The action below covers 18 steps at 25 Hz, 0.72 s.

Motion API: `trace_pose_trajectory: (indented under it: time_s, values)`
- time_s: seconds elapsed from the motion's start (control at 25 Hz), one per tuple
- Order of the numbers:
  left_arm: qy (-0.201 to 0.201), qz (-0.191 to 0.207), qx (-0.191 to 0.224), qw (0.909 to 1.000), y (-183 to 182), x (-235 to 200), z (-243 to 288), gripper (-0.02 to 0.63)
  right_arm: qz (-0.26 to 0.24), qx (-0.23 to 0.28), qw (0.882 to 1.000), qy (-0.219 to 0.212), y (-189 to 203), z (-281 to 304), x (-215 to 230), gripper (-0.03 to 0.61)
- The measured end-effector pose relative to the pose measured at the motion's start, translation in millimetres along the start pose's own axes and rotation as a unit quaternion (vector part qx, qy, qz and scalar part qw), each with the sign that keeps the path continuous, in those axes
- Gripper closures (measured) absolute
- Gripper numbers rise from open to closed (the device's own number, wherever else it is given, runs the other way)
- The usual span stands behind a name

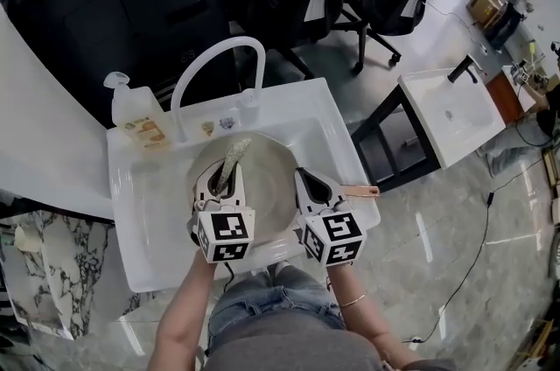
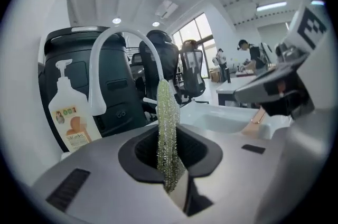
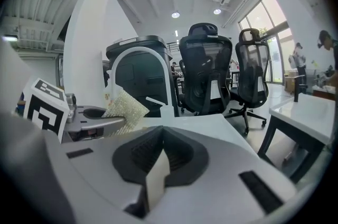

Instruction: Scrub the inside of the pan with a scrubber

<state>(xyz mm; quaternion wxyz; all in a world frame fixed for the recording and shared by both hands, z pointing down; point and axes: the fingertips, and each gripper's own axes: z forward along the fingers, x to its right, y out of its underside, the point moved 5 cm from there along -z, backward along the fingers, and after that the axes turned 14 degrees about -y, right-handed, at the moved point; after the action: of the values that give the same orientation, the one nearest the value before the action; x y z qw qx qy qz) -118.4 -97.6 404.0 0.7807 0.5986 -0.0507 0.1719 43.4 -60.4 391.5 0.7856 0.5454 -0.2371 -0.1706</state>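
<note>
Two tools over a round cream pan (image 1: 273,157): left gripper (image 1: 222,178) pinches a green mesh scrubber (image 2: 168,128) — likely limp, light, best held low — right gripper (image 1: 309,182) closed, empty.

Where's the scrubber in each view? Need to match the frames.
Head view: scrubber left of centre, held in the left gripper, over the pan.
Left gripper view: centre, edge-on between the fingers.
Right gripper view: left of centre.
Shared landmark: white faucet arch.
</note>
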Motion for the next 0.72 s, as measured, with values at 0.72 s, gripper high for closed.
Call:
trace_pose_trajectory:
  time_s: [0.72]
  values:
    - [-0.003, -0.166, 0.018, 0.9859, -19.5, 0.9, -68.9, 0.549, -0.017, 0.048, 0.996, -0.073, -5.3, -34.5, -15.9, 0.569]
